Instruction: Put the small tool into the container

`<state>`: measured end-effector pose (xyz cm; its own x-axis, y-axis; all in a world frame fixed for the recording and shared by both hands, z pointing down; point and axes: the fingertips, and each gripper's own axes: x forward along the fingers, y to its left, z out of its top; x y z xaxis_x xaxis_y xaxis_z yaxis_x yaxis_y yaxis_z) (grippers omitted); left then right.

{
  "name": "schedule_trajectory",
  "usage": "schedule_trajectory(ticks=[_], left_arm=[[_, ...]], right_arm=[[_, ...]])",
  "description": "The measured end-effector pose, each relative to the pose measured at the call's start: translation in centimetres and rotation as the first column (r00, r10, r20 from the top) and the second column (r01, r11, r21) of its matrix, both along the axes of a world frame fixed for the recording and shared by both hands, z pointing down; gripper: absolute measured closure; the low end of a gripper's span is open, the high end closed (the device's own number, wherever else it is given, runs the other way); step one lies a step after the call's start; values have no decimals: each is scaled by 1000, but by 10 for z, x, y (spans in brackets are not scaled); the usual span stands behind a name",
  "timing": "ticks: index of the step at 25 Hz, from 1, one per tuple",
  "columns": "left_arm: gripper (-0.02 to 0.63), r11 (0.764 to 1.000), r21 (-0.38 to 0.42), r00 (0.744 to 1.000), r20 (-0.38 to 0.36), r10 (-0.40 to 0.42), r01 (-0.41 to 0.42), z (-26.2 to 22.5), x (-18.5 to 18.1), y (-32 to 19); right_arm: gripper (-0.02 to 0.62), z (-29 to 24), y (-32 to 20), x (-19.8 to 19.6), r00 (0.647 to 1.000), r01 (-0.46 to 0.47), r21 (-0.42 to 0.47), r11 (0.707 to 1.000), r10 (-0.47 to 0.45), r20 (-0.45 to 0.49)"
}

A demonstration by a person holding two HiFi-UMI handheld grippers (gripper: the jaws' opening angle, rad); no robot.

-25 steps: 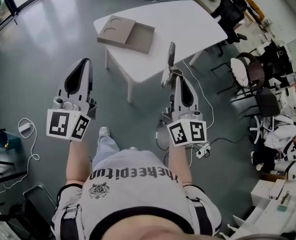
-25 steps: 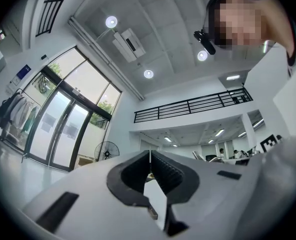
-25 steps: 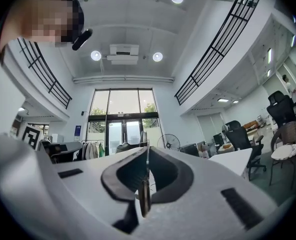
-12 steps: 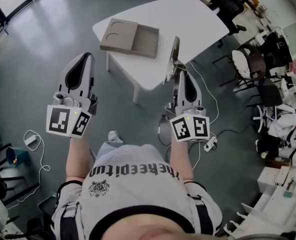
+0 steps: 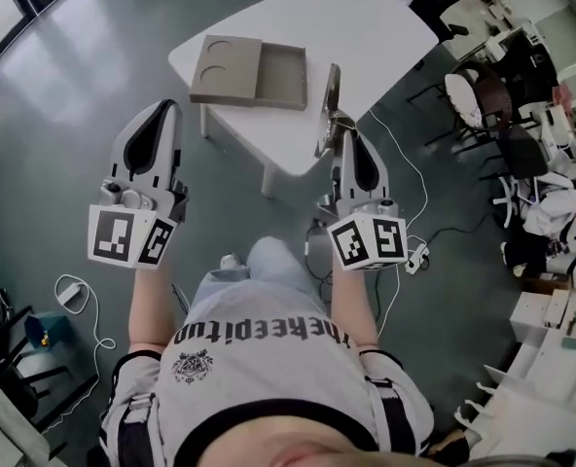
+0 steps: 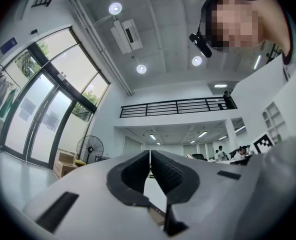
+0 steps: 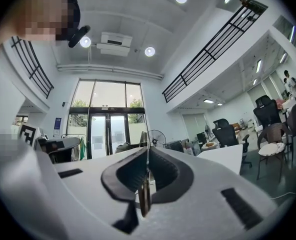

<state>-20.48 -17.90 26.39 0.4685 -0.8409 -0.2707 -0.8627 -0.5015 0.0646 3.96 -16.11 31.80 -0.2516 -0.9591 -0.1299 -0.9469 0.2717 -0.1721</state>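
A flat brown cardboard container [image 5: 252,71] with a round recess in its left half lies on the white table [image 5: 366,37]. My right gripper [image 5: 340,140] is shut on the small tool [image 5: 329,103], a thin flat strip that stands up past the jaw tips over the table's near edge, just right of the container. In the right gripper view the tool [image 7: 144,196] shows edge-on between the pressed pads of the right gripper [image 7: 148,153]. My left gripper [image 5: 161,110] hangs over the floor left of the table, shut with nothing in it; its jaws [image 6: 149,156] meet at the tips.
Grey floor surrounds the table. Office chairs [image 5: 483,105] and cluttered desks stand to the right. Cables and a power strip [image 5: 414,257] lie on the floor by my right side, another cable [image 5: 74,295] at the left. White shelving [image 5: 551,358] is at the lower right.
The table and container have drawn nearer and shifted slightly left in the head view. Both grippers keep their pose, and the tool stays held in the right one.
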Motion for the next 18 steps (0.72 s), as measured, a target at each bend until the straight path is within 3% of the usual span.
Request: schedule_trajectory(ticks=[7,18], left_arm=[[594,999,-30,999,3,41,-41,18,11,-41],[594,1000,10,1000,-2,2,-2,1,21,-148]], right_arm=[[589,33,-43,11,1000,-30,-80,996,30,-3],[589,84,-179,27,999,-13,-218,976,2,-50]])
